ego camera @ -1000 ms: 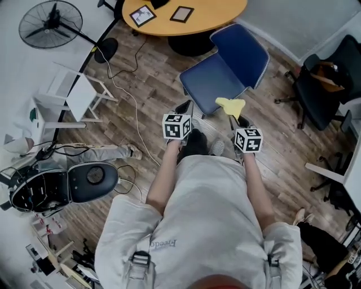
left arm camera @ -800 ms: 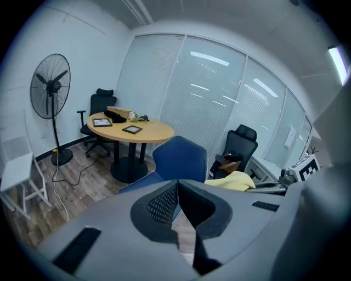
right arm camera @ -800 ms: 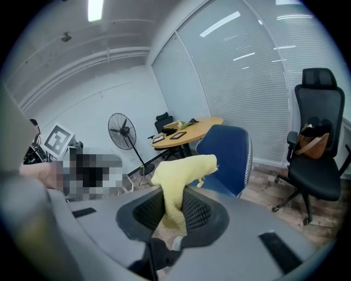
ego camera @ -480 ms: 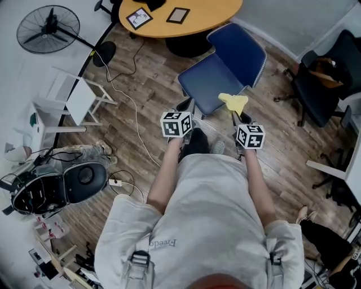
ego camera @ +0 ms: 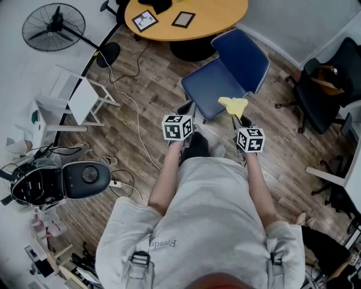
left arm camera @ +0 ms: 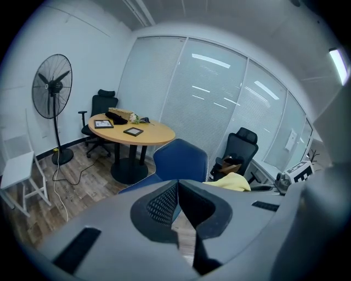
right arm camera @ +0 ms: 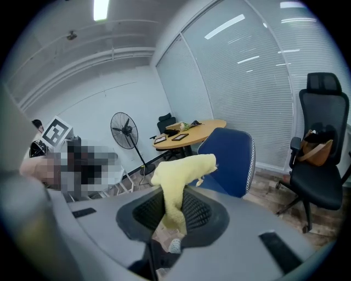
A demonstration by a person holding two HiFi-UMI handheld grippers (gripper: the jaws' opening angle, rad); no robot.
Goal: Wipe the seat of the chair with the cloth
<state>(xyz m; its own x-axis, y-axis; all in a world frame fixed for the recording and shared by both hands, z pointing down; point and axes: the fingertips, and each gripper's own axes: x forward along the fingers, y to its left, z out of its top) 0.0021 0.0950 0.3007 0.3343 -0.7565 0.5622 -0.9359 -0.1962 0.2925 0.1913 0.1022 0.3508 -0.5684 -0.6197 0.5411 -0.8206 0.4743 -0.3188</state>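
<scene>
Right jaws: clamped on the yellow cloth (right arm camera: 176,181), which rises from between the pads and flops over toward the chair (ego camera: 225,70).
Right gripper (ego camera: 238,117): held in front of the chair, at the near right corner of its seat (ego camera: 210,84), pointing at the chair.
Cloth: up in the air at that corner, its free end overlapping the seat's front edge in the head view; whether it touches the seat cannot be told.
Left jaws: closed on each other, pad against pad.
Left gripper (ego camera: 185,107): just before the chair's near left corner, level with the right gripper and also pointing at the chair.
Chair: blue seat and blue back, standing on the wood floor (ego camera: 141,107), its back on the side away from the grippers.
Tabletop (ego camera: 214,12): round, orange-brown, just behind the chair, with two dark frames (ego camera: 145,20) lying on it.
Office chair (ego camera: 324,84): black, to the right of the chair, well apart, with a brown bag (ego camera: 328,74) on it.
Stool (ego camera: 76,96): white, well to the left of the chair.
Cable (ego camera: 134,121): white, trailing over the floor between the stool and the chair.
Fan (ego camera: 53,25): black, standing farther left of the chair than the stool, near the tabletop's left side.
Person (ego camera: 208,220): in a grey shirt, facing the chair, both forearms reaching toward it.
</scene>
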